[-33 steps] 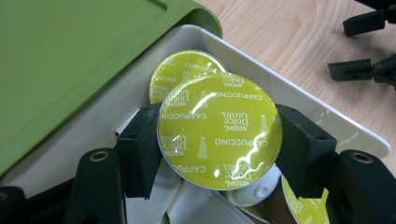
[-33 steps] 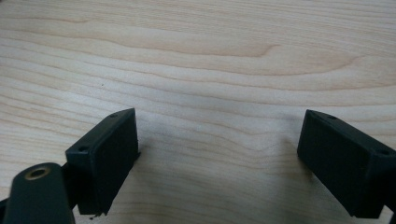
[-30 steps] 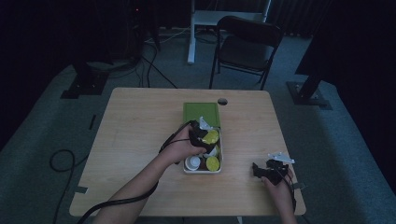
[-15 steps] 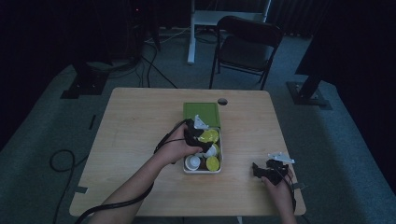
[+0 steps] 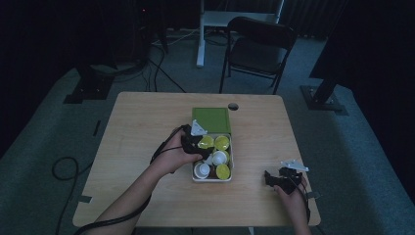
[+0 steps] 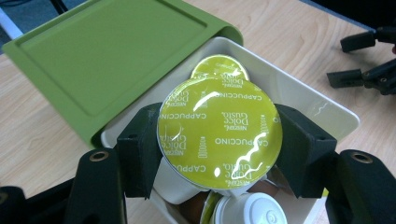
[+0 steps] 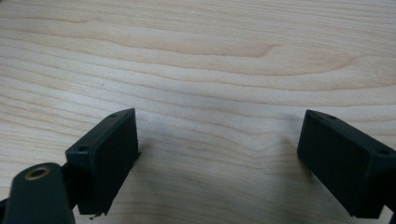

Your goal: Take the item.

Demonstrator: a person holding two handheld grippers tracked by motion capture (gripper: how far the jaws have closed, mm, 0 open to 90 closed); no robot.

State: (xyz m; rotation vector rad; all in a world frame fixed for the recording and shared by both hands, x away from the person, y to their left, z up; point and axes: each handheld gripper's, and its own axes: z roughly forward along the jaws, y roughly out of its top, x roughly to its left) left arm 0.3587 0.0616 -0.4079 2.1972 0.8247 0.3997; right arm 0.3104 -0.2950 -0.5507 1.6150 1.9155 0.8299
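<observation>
My left gripper (image 6: 219, 140) is shut on a coffee capsule (image 6: 219, 135) with a yellow-green foil top printed "Cappuccino", its black pads against both sides. It holds the capsule just above a white box (image 6: 327, 107). In the box are another yellow-green capsule (image 6: 219, 70) and a white-topped one (image 6: 259, 210). The box's green lid (image 6: 112, 60) lies against its far end. In the high view the left gripper (image 5: 198, 142) sits at the box's (image 5: 231, 161) far left corner. My right gripper (image 5: 274, 178) rests near the table's front right, open over bare wood (image 7: 219, 154).
The wooden table (image 5: 142, 132) has a round cable hole (image 5: 233, 106) behind the green lid (image 5: 211, 119). A black chair (image 5: 259, 49) stands beyond the far edge. Cables run over the floor at left. The right gripper (image 6: 369, 60) lies past the box.
The left gripper has risen a little and drifted left in the high view with the capsule in it, which uncovered a yellow-green capsule beneath. The right gripper has kept still.
</observation>
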